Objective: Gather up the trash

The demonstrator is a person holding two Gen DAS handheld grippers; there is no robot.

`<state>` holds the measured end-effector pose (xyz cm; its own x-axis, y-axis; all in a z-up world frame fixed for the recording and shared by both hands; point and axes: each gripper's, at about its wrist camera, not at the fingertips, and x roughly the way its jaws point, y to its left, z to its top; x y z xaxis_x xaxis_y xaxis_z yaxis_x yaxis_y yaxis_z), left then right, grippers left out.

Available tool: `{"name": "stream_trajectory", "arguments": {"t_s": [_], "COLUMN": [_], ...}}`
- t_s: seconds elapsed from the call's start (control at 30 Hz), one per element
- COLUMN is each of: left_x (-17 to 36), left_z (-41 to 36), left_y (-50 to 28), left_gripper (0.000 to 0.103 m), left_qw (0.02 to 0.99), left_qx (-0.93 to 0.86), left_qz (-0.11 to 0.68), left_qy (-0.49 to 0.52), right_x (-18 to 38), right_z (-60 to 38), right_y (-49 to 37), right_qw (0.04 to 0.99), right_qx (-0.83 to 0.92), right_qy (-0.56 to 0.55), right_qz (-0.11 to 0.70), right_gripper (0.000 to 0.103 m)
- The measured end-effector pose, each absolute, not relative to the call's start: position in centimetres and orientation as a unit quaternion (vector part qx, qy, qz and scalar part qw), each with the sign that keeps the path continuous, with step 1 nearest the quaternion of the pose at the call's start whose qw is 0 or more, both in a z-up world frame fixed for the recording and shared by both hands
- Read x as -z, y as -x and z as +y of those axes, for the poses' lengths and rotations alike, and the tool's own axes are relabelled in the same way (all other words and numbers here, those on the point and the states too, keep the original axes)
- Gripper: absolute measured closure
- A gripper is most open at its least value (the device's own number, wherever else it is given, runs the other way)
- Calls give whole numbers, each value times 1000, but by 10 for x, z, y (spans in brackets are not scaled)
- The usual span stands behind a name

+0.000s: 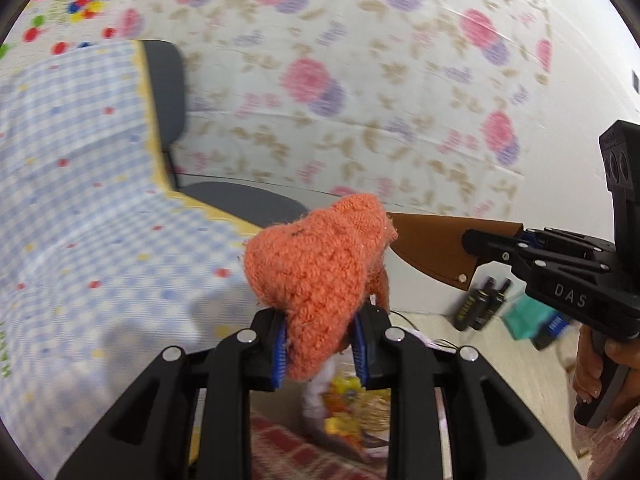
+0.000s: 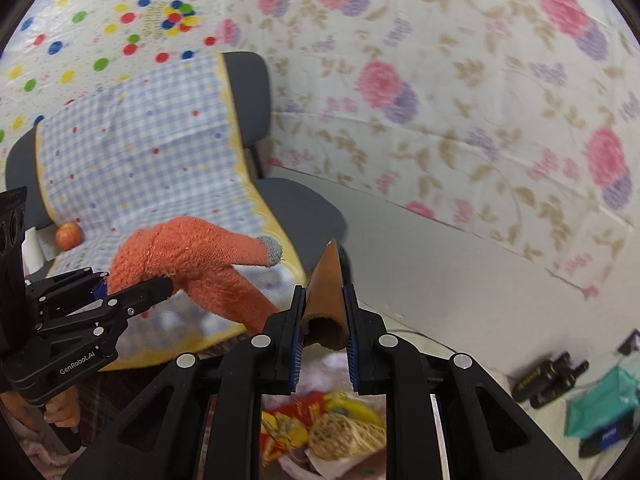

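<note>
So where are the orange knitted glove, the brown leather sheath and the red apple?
Orange knitted glove [image 1: 316,264]: left wrist view, on its knitted palm.
Brown leather sheath [image 2: 325,292]: right wrist view, on its tapered body.
Red apple [image 2: 69,235]: right wrist view, on its middle.

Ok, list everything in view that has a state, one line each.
left claw: shut on the orange glove
orange glove: held up, fingers hanging free
right claw: shut on the brown sheath
brown sheath: held up, open end toward the camera in the right wrist view
apple: resting on the checked cloth
checked cloth: draped over the chair
trash pile: lying below both claws
dark bottles: lying on the floor
</note>
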<state>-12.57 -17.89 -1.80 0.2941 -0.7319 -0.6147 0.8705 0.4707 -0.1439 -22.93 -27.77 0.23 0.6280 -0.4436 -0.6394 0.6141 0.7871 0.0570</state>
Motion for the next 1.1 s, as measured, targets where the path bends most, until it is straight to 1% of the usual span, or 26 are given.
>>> {"name": "stream_trajectory", "arguments": {"t_s": [0.17,0.33,0.43,0.47,0.5,0.53,0.57,0.6,0.67,0.87,1.03,1.07,1.1], "left_x": [32,50,57,58,60,63,65,67,68,63,55,53,50], "left_z": [-208,-228,-239,-243,-246,-249,-252,-253,-254,-237,-219,-216,-213], "left_y": [150,166,169,170,169,167,166,165,162,152,145,143,142], "left_gripper": [79,79,77,75,71,65,50,40,31,28,24,24,23], "left_qw": [774,762,756,754,753,751,749,753,755,773,786,788,791], "left_qx": [528,534,537,538,538,539,540,536,534,510,490,487,482], "left_qz": [326,334,338,340,343,346,348,346,348,346,346,346,346], "left_qy": [-129,-153,-161,-162,-161,-160,-160,-158,-155,-151,-149,-147,-147], "right_x": [12,37,50,54,58,62,64,67,71,66,51,48,43], "right_z": [-286,-297,-302,-305,-308,-311,-313,-316,-319,-319,-311,-309,-306], "right_y": [267,283,284,284,283,282,281,281,283,284,278,276,275], "right_qw": [869,852,845,844,843,842,840,838,837,838,848,850,853], "right_qx": [343,352,354,352,349,352,353,354,351,351,337,333,329], "right_qy": [-139,-159,-165,-167,-169,-169,-169,-173,-188,-191,-195,-196,-197], "right_qz": [329,353,366,369,372,374,375,377,375,372,360,357,353], "right_gripper": [83,83,82,81,78,78,73,66,64,64,63,62,57]}}
